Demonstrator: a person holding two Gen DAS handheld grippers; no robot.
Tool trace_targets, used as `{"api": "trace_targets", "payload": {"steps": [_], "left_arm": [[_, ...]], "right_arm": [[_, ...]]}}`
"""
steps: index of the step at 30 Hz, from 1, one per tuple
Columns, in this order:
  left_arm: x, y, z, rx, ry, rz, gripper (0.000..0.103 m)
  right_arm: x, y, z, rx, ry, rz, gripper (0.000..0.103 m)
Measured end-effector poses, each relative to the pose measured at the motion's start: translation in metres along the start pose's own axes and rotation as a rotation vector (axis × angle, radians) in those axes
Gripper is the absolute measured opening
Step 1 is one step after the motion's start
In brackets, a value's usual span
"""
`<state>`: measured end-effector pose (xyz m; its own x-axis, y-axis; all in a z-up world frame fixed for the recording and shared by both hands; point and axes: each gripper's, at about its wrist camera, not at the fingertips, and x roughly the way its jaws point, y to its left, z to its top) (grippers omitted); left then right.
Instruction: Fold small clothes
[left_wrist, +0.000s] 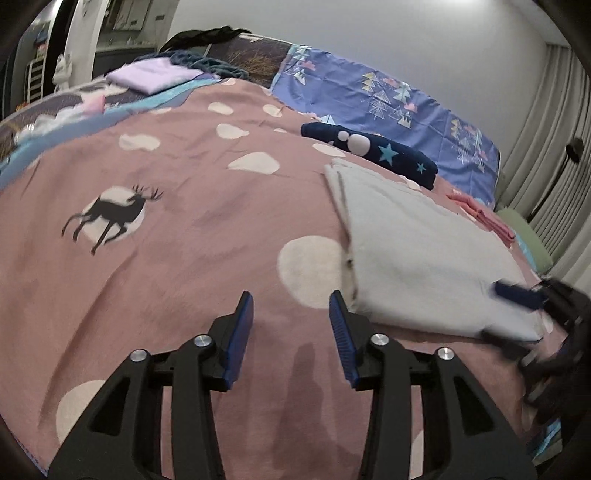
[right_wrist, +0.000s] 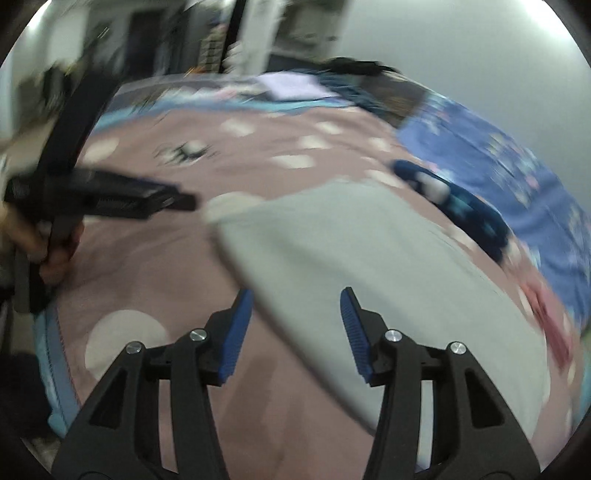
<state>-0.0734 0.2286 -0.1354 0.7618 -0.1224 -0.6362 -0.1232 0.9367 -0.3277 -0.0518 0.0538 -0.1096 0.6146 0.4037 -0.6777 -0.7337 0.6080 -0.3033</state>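
A pale grey folded garment (left_wrist: 417, 254) lies flat on the pink bedspread (left_wrist: 177, 258) with its cream dots and deer print. My left gripper (left_wrist: 291, 299) is open just left of the garment's near corner, with only bedspread between its blue pads. In the right wrist view the same garment (right_wrist: 369, 258) fills the middle. My right gripper (right_wrist: 295, 299) is open above its near left edge, with no cloth pinched. From the left wrist view the right gripper (left_wrist: 498, 314) is a blur at the garment's right corner. A hand (right_wrist: 55, 254) holds the left gripper (right_wrist: 177, 201) at the far left.
A navy folded garment with stars (left_wrist: 369, 151) lies just behind the grey one, and a pink piece (left_wrist: 484, 218) sits to its right. A lilac folded piece (left_wrist: 155, 75) and other clothes lie at the far end of the bed. A blue patterned sheet (left_wrist: 388, 96) borders the wall.
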Motion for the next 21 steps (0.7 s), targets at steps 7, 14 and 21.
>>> {"api": "trace_targets", "payload": {"steps": [7, 14, 21], "left_arm": [[0.01, 0.015, -0.007, -0.058, 0.032, -0.099, 0.055], [0.008, 0.027, -0.009, -0.131, 0.009, -0.175, 0.055], [0.007, 0.036, -0.011, -0.174, 0.001, -0.222, 0.055]], "right_arm": [[0.055, 0.049, 0.022, -0.185, 0.068, -0.161, 0.051], [0.077, 0.074, 0.036, -0.29, 0.04, -0.313, 0.052], [0.089, 0.07, 0.042, -0.272, 0.036, -0.318, 0.016]]}}
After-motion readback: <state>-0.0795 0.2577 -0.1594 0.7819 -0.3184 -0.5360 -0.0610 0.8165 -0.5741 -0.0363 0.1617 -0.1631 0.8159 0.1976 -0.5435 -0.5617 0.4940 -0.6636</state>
